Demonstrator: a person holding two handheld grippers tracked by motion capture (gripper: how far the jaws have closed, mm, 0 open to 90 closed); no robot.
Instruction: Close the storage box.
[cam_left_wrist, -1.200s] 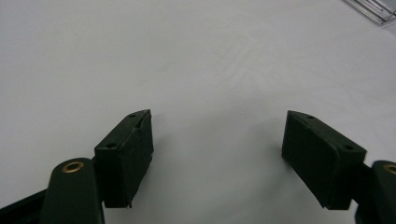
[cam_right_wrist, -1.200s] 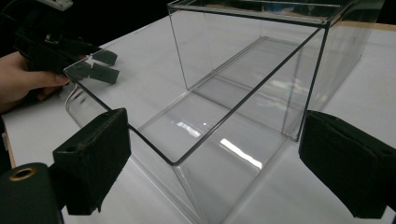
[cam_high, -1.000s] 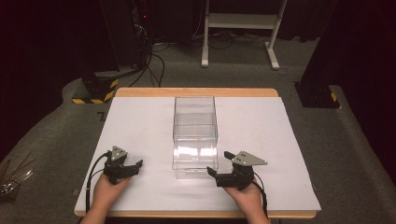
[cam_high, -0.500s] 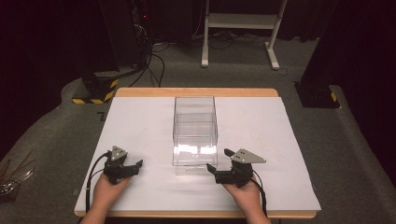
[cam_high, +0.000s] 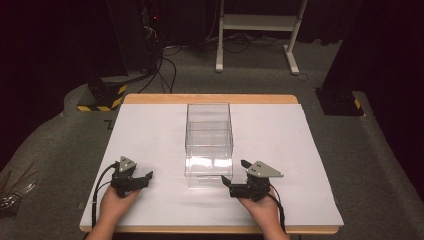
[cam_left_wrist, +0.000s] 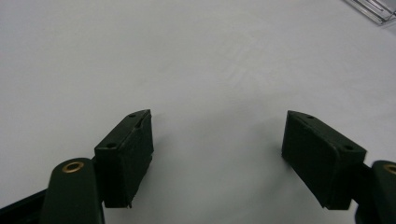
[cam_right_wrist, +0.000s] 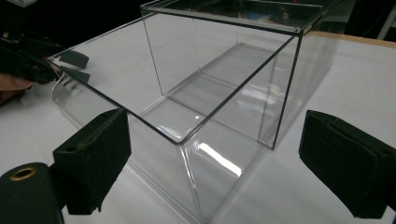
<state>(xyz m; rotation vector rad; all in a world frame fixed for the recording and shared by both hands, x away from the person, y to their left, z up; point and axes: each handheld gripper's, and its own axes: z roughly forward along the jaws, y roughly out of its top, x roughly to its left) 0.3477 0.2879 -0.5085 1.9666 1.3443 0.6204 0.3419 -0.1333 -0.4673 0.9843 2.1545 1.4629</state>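
A clear plastic box (cam_high: 209, 142) with an open top stands in the middle of the white table (cam_high: 280, 140). My left gripper (cam_high: 145, 179) rests on the table to the box's front left, apart from it, open and empty. In the left gripper view the gripper (cam_left_wrist: 217, 140) faces bare white surface, with a corner of the box (cam_left_wrist: 373, 8) at the top right. My right gripper (cam_high: 234, 171) is open at the box's front right corner. In the right gripper view that near corner of the box (cam_right_wrist: 187, 140) lies between the spread jaws of the gripper (cam_right_wrist: 215, 158), untouched.
The table has a wooden rim (cam_high: 210, 98) at its far edge. On the grey floor behind stand a black stand with a yellow-black striped base (cam_high: 102, 95), cables (cam_high: 165, 65), a white frame (cam_high: 255, 30) and a black post foot (cam_high: 340, 100). The other hand (cam_right_wrist: 14, 84) appears at far left.
My right gripper has edged slightly left, closer to the box's front corner. The left gripper and the box have stayed in place.
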